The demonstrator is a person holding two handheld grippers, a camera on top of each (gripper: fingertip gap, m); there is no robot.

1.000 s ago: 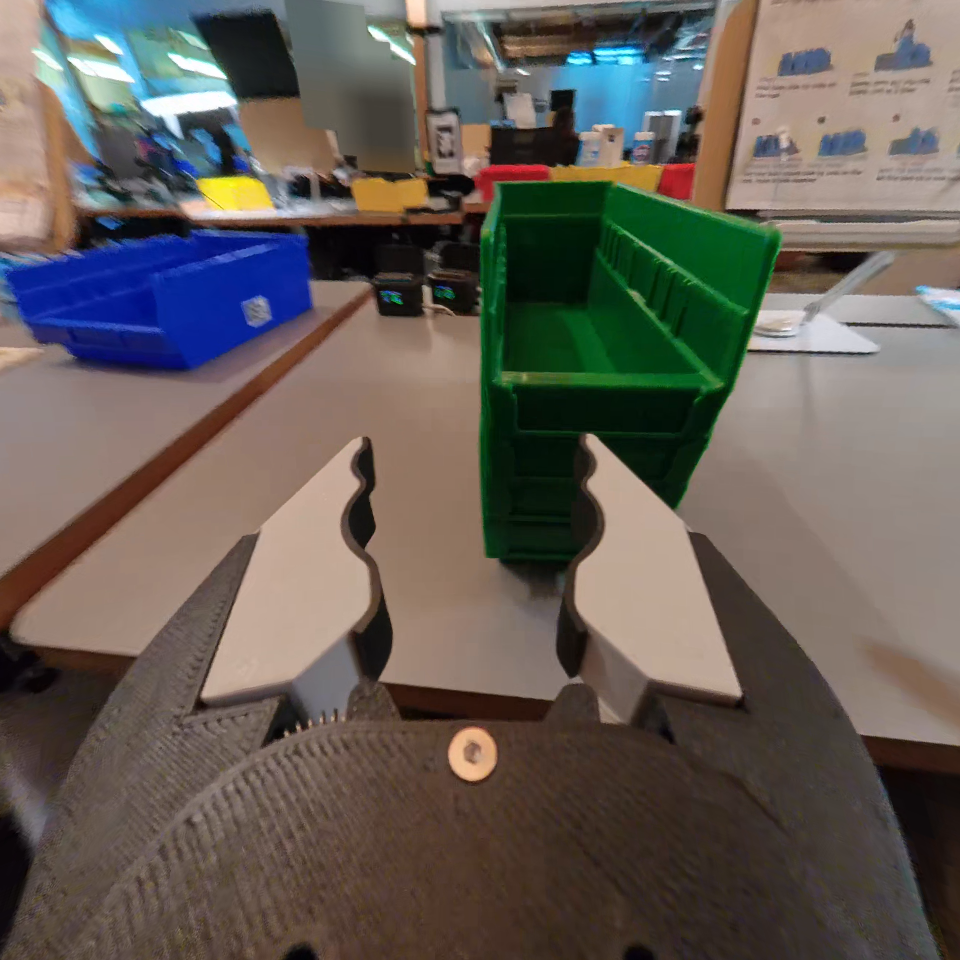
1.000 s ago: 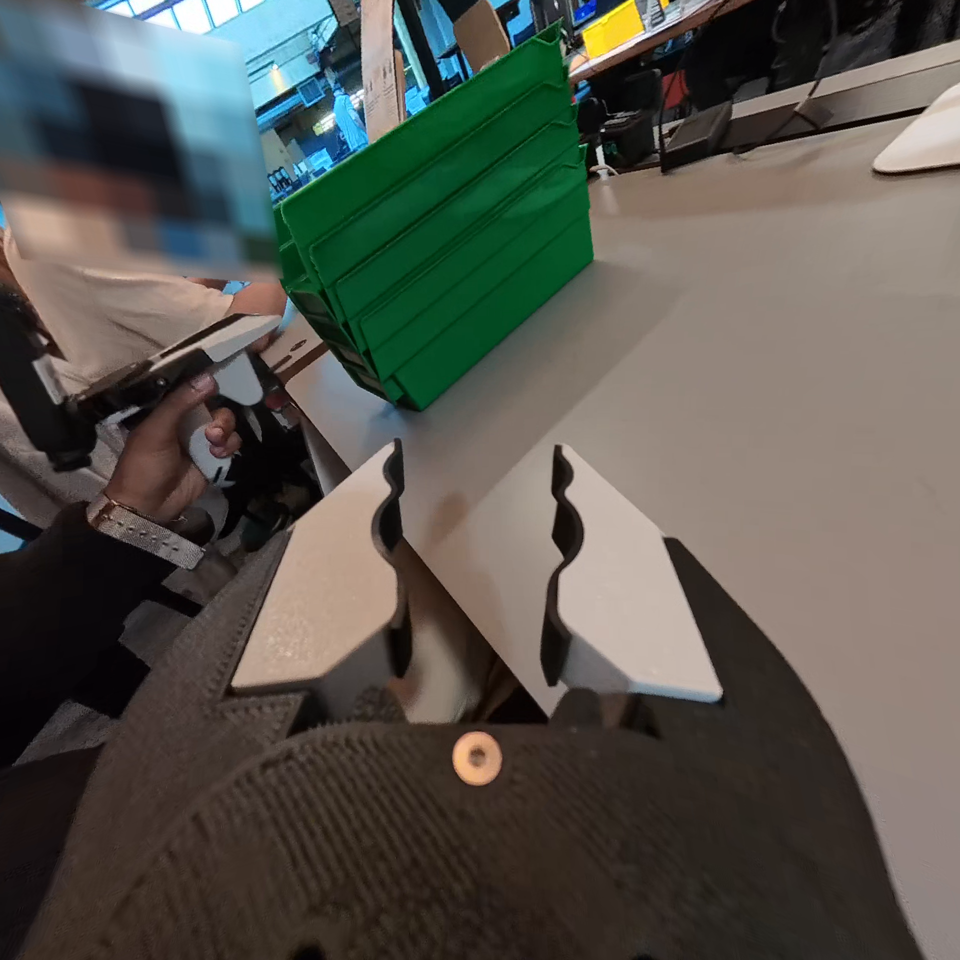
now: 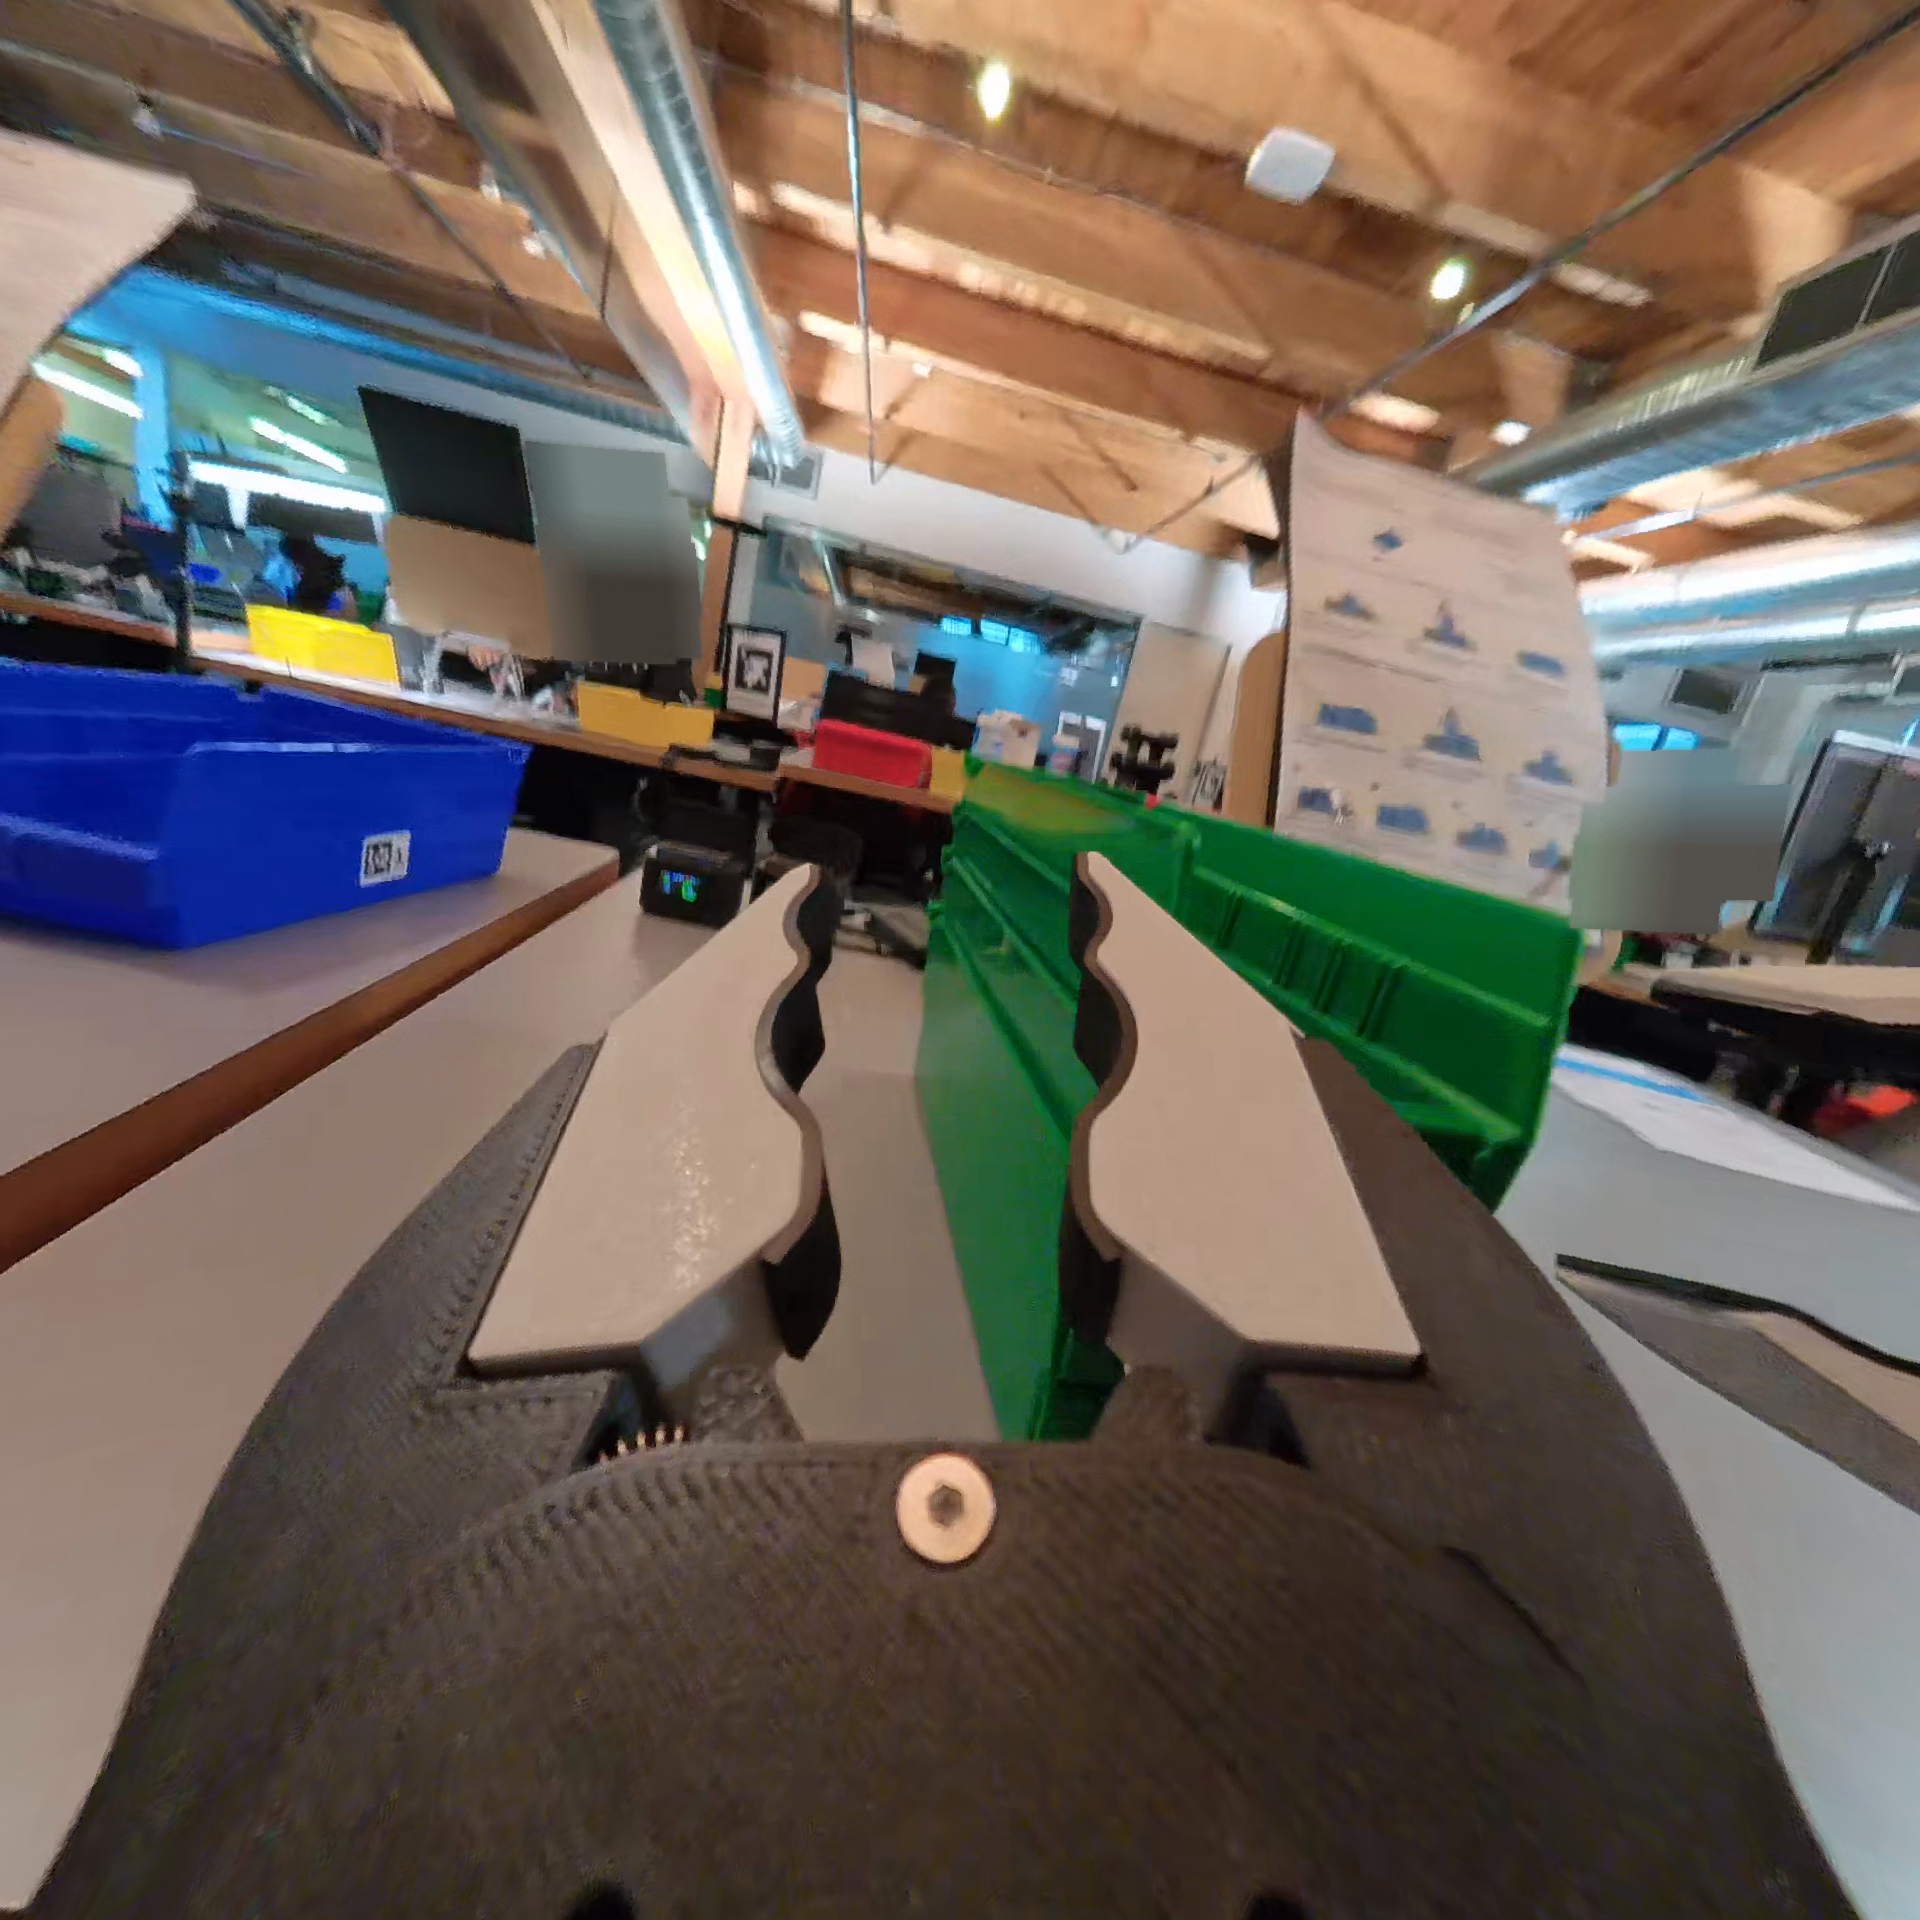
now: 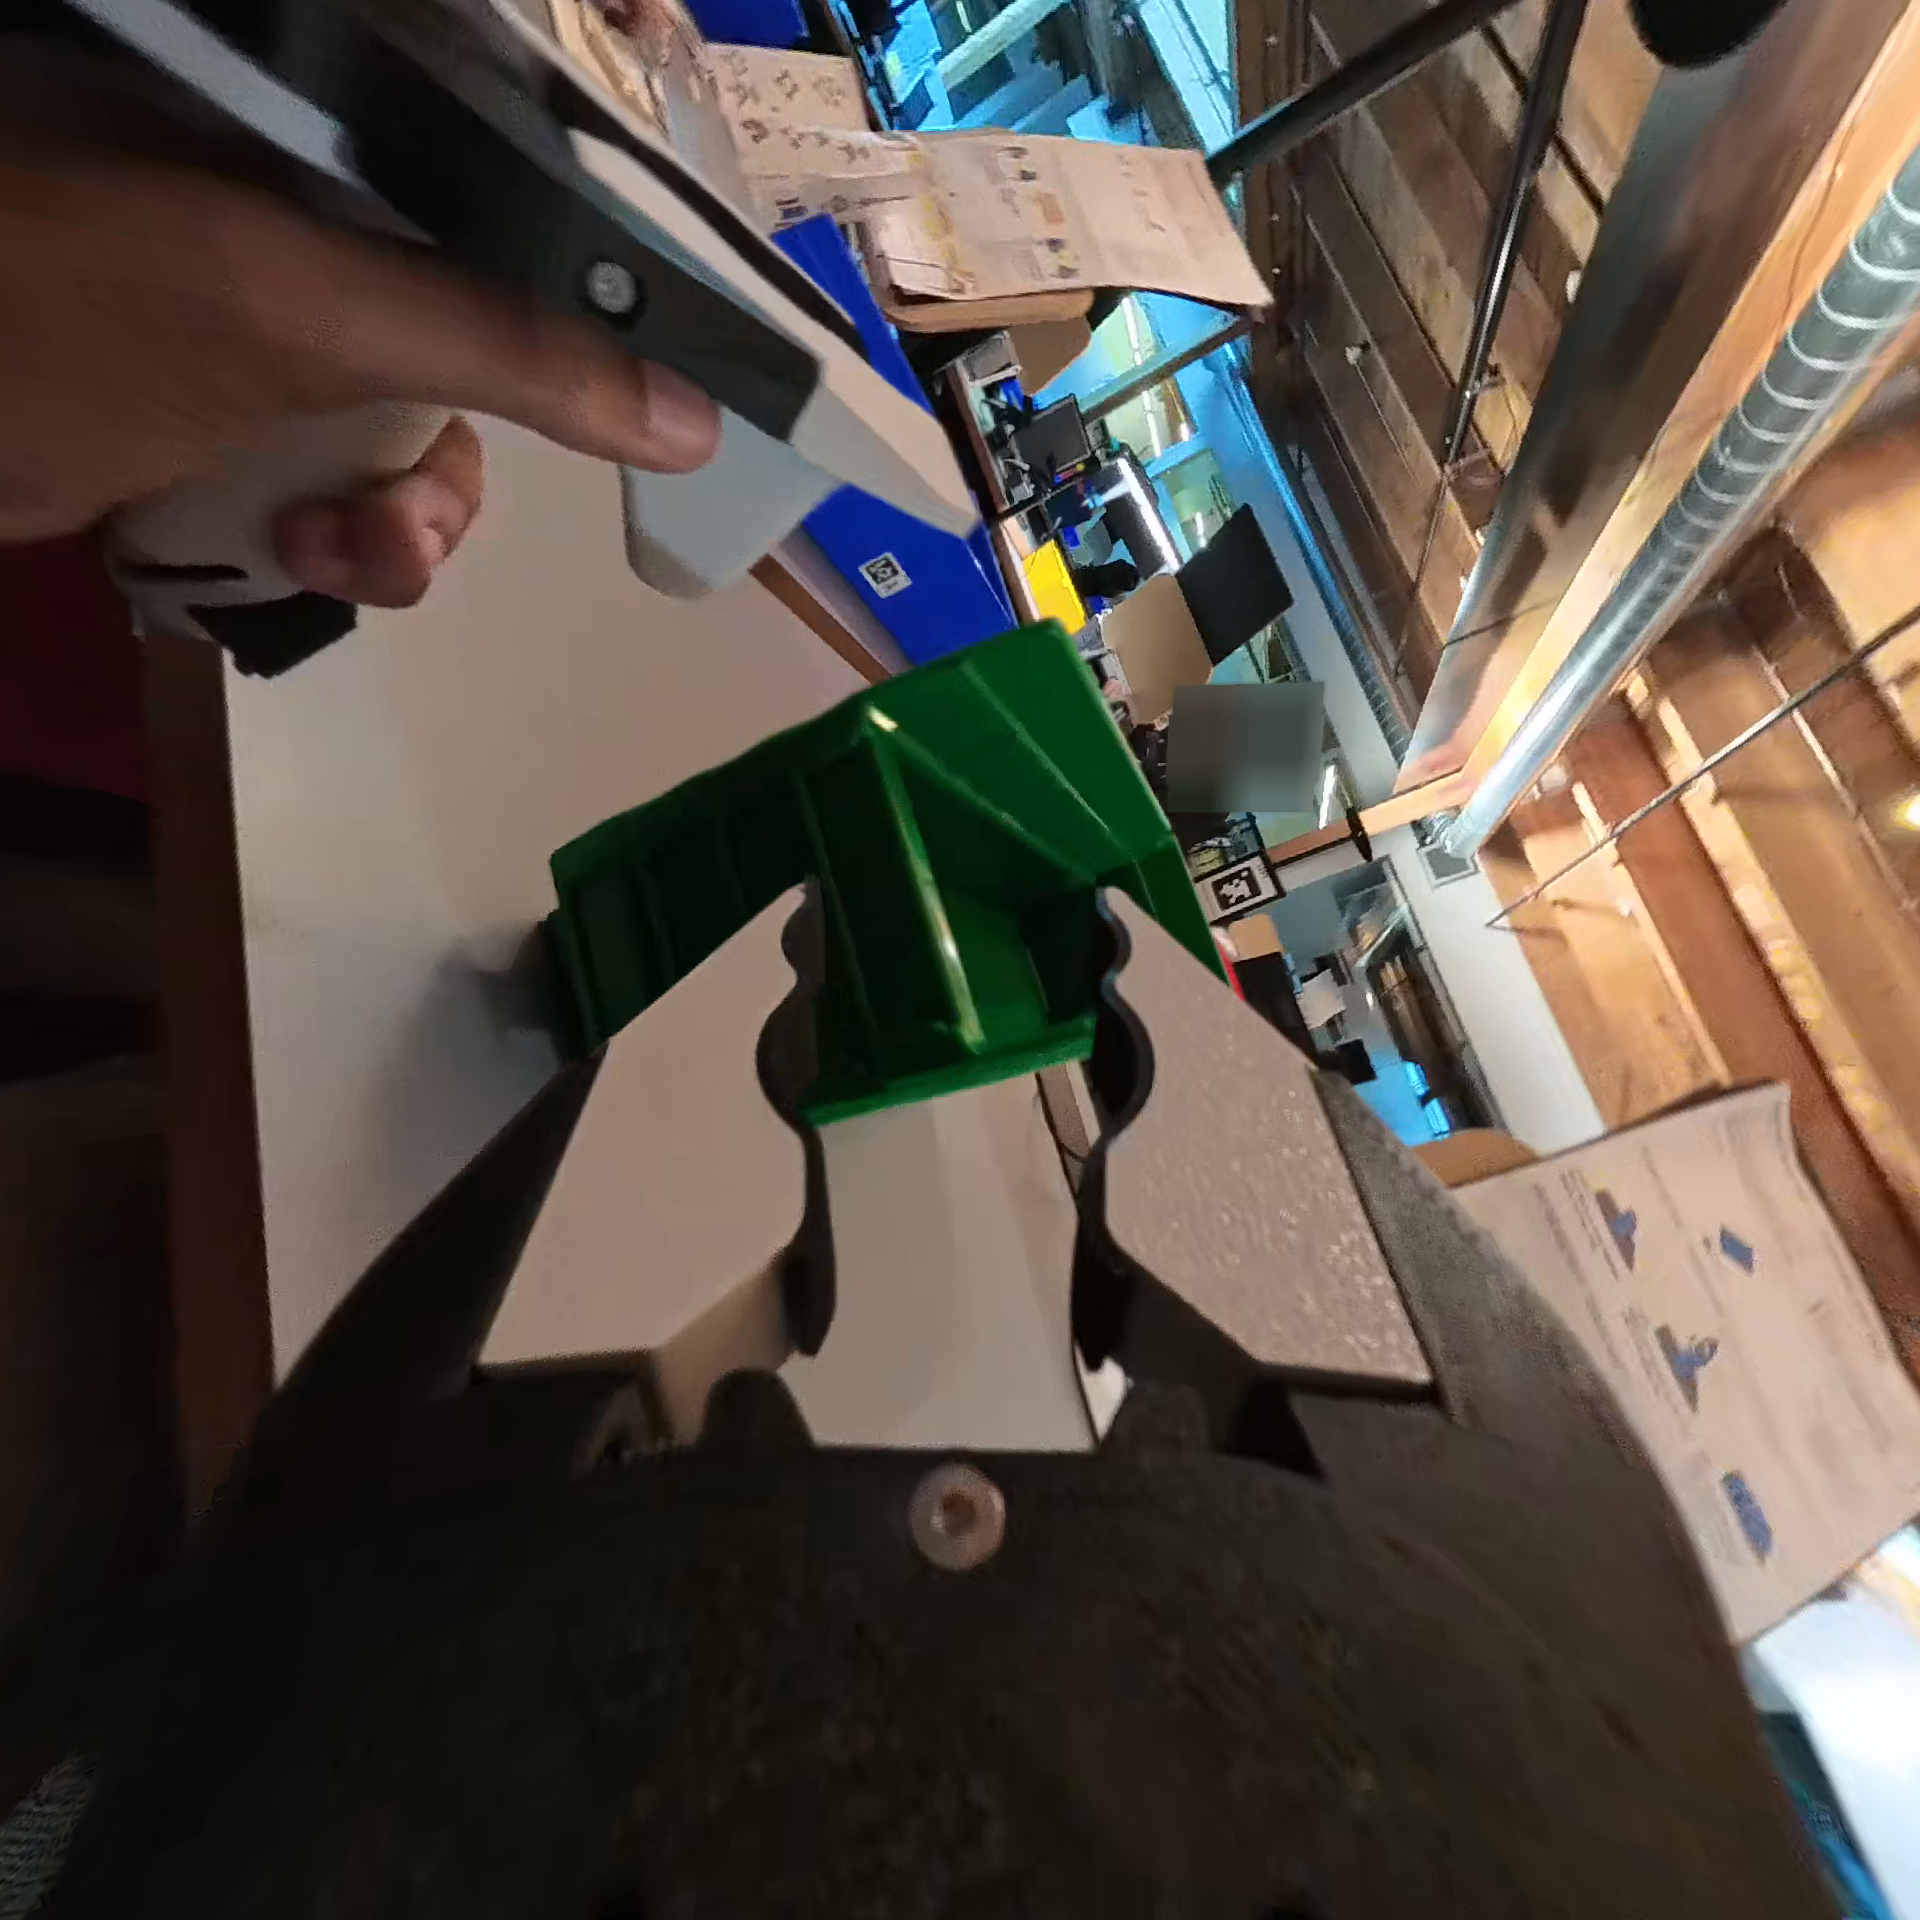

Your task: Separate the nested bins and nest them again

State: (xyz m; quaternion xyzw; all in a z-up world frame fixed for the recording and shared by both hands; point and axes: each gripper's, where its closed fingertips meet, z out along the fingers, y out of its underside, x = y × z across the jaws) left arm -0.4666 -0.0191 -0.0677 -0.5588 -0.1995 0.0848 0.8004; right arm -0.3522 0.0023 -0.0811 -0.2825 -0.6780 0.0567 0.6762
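Observation:
A stack of nested green bins (image 3: 1299, 966) stands on the grey table (image 3: 208, 1403). My left gripper (image 3: 945, 873) is open and low at the stack's near end, with the stack's left side wall showing between its fingers. In the right wrist view, which is rolled sideways, the same green bins (image 4: 935, 810) lie just ahead. My right gripper (image 4: 956, 899) is open, and the bins' near end rim sits between its fingertips. I cannot tell if either gripper touches the bins. A hand (image 4: 312, 312) holds the left gripper at the top left of that view.
A blue bin (image 3: 239, 810) sits on the neighbouring table to the left; it also shows in the right wrist view (image 4: 883, 540). A small black device (image 3: 686, 883) stands behind. Papers (image 3: 1683, 1132) lie at the right. A poster board (image 3: 1434, 707) stands behind the stack.
Both grippers have closed in on the green stack. The left one has dropped low and tilted up. The right one has rolled sideways and come up to the bins' end. Both stay open.

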